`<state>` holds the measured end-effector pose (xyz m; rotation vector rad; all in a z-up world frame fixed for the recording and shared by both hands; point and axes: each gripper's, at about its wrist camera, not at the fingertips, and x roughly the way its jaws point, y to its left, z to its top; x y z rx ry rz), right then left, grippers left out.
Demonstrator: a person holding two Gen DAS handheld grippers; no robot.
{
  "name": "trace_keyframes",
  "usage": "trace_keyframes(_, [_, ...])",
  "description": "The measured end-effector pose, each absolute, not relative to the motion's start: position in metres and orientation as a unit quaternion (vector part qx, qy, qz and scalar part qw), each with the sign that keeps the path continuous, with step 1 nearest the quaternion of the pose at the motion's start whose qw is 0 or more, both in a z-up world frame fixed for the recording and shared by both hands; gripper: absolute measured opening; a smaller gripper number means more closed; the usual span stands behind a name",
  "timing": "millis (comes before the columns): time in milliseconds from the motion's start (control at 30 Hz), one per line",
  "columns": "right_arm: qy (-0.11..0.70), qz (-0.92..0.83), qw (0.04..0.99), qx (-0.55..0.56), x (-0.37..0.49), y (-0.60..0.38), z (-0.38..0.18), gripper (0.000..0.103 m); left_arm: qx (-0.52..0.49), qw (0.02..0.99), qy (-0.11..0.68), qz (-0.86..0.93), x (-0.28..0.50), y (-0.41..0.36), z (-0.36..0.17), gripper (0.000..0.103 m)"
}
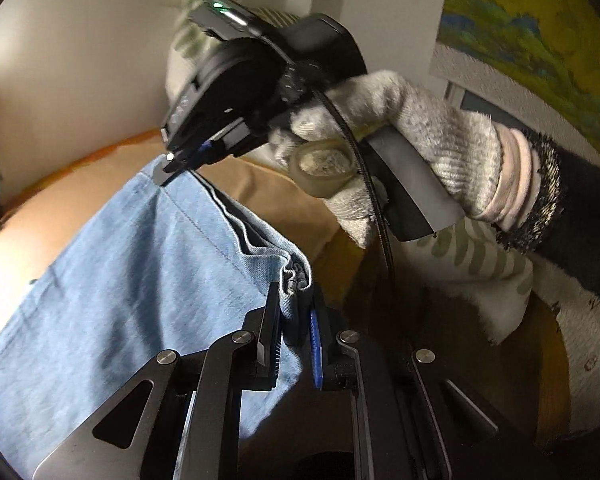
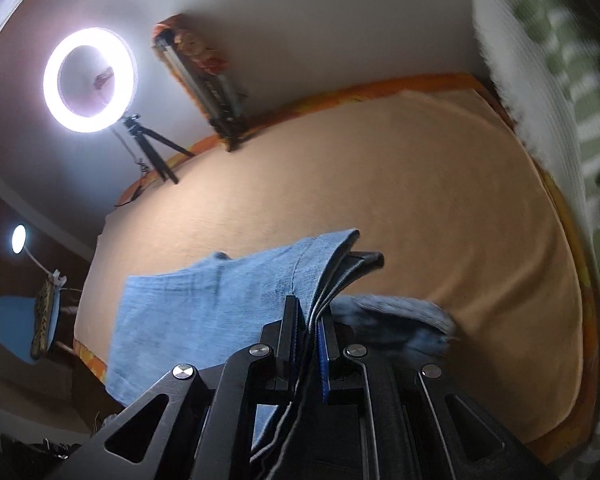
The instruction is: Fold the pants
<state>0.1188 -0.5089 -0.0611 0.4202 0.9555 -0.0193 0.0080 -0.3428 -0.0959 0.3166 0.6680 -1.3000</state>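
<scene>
The light blue denim pants [image 1: 132,280] hang lifted above the tan bed cover [image 1: 100,184]. My left gripper [image 1: 296,292] is shut on a bunched edge of the pants. My right gripper [image 1: 176,170], held by a gloved hand, is shut on the same edge further away in the left wrist view. In the right wrist view my right gripper [image 2: 310,312] clamps several layers of the pants [image 2: 204,308], which hang to the left. The tip of my left gripper [image 2: 370,260] shows at the far end of that edge.
The tan bed cover [image 2: 380,184] has an orange border. A ring light on a tripod [image 2: 90,80] stands at the far side. A white and green patterned pillow [image 2: 560,100] lies at the right. A painting [image 1: 532,32] hangs on the wall.
</scene>
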Motion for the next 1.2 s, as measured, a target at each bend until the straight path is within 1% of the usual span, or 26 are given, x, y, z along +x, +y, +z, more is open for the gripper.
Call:
trace_keyframes(167, [0.467, -0.020, 0.860, 0.203, 0.118, -0.519, -0.086, 0.006, 0.150, 0.724, 0.321, -0.592, 0.005, -0.354, -0.110, 0.010])
trace_keyframes(433, [0.485, -0.028, 0.852, 0.196, 0.120, -0.527, -0.115, 0.006, 0.154, 0.720, 0.338, -0.586, 0.002, -0.357, -0.106, 0.011])
trace_keyframes(500, [0.486, -0.030, 0.852, 0.192, 0.120, -0.526, -0.117, 0.006, 0.153, 0.715, 0.343, -0.590, -0.004, -0.362, -0.108, 0.011])
trace_keyframes(533, [0.486, -0.031, 0.852, 0.190, 0.120, -0.526, -0.117, 0.006, 0.156, 0.713, 0.345, -0.590, -0.005, -0.362, -0.108, 0.014])
trace_keyframes(700, [0.492, -0.050, 0.854, 0.163, 0.119, -0.526, -0.116, 0.012, 0.158, 0.708, 0.344, -0.597, -0.017, -0.359, -0.103, 0.015])
trace_keyframes(767, [0.490, -0.070, 0.856, 0.149, 0.114, -0.529, -0.111, 0.012, 0.150, 0.711, 0.341, -0.596, -0.017, -0.351, -0.097, 0.016])
trace_keyframes(800, [0.487, -0.077, 0.858, 0.144, 0.113, -0.530, -0.108, 0.013, 0.142, 0.715, 0.340, -0.594, -0.015, -0.343, -0.092, 0.019])
trace_keyframes(833, [0.482, -0.085, 0.861, 0.140, 0.110, -0.532, -0.103, 0.016, 0.135, 0.719, 0.338, -0.592, -0.013, -0.337, -0.089, 0.021])
trace_keyframes(900, [0.467, -0.087, 0.868, 0.144, 0.102, -0.535, -0.090, 0.020, 0.120, 0.734, 0.332, -0.581, -0.003, -0.319, -0.077, 0.021])
trace_keyframes(1000, [0.444, -0.080, 0.880, 0.150, 0.095, -0.531, -0.072, 0.029, 0.102, 0.760, 0.322, -0.556, 0.015, -0.284, -0.062, 0.022])
trace_keyframes(1067, [0.433, -0.071, 0.886, 0.148, 0.094, -0.522, -0.062, 0.031, 0.086, 0.777, 0.322, -0.534, 0.028, -0.260, -0.054, 0.022])
trace_keyframes(1100, [0.426, -0.063, 0.890, 0.146, 0.094, -0.515, -0.057, 0.034, 0.076, 0.786, 0.324, -0.521, 0.036, -0.245, -0.051, 0.022])
trace_keyframes(1167, [0.420, -0.049, 0.895, 0.145, 0.098, -0.501, -0.052, 0.037, 0.067, 0.805, 0.322, -0.494, 0.046, -0.217, -0.047, 0.027])
trace_keyframes(1200, [0.418, -0.038, 0.897, 0.143, 0.101, -0.492, -0.049, 0.039, 0.062, 0.817, 0.322, -0.475, 0.053, -0.201, -0.046, 0.032])
